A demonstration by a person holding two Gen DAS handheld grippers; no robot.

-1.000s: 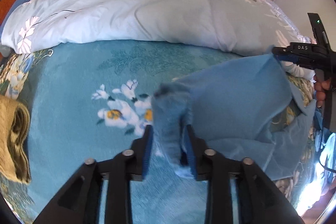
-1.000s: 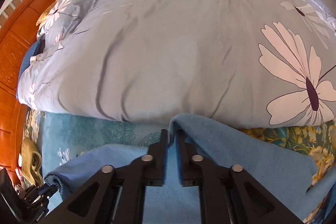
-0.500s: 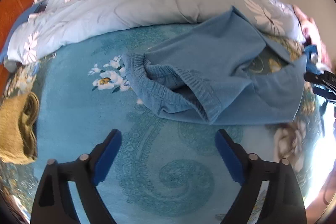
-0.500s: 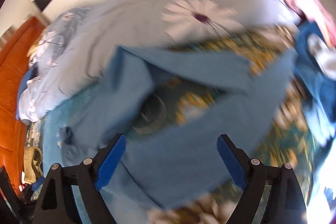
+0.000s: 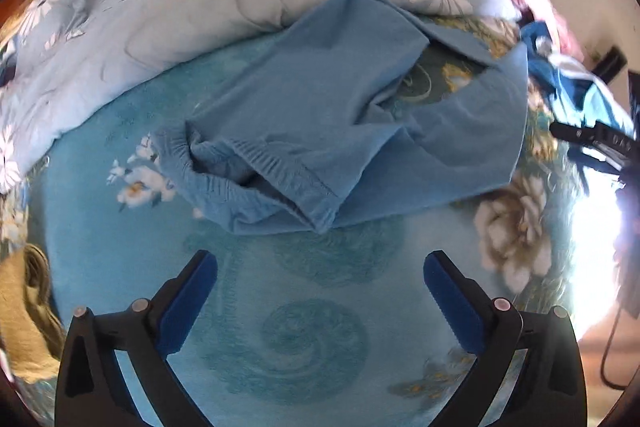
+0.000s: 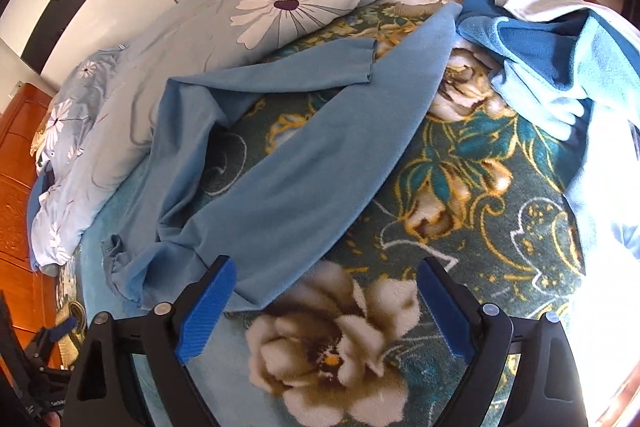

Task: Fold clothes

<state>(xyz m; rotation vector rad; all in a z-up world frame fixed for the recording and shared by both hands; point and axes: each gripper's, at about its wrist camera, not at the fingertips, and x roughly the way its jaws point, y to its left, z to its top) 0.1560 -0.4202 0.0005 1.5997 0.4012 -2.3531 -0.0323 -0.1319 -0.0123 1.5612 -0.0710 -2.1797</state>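
Blue trousers (image 5: 344,115) flat on floral blanket (image 5: 280,327), beside clothes pile (image 6: 560,39).

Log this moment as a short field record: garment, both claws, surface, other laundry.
garment: blue pants, spread flat, unfolded, legs apart
left claw: open, nothing between the pads, just opened, short of the waistband
right claw: open, just opened, one pad over the pant leg edge, not gripping
surface: floral bed blanket
behind: pale duvet
other laundry: blue pile; yellow-brown garment
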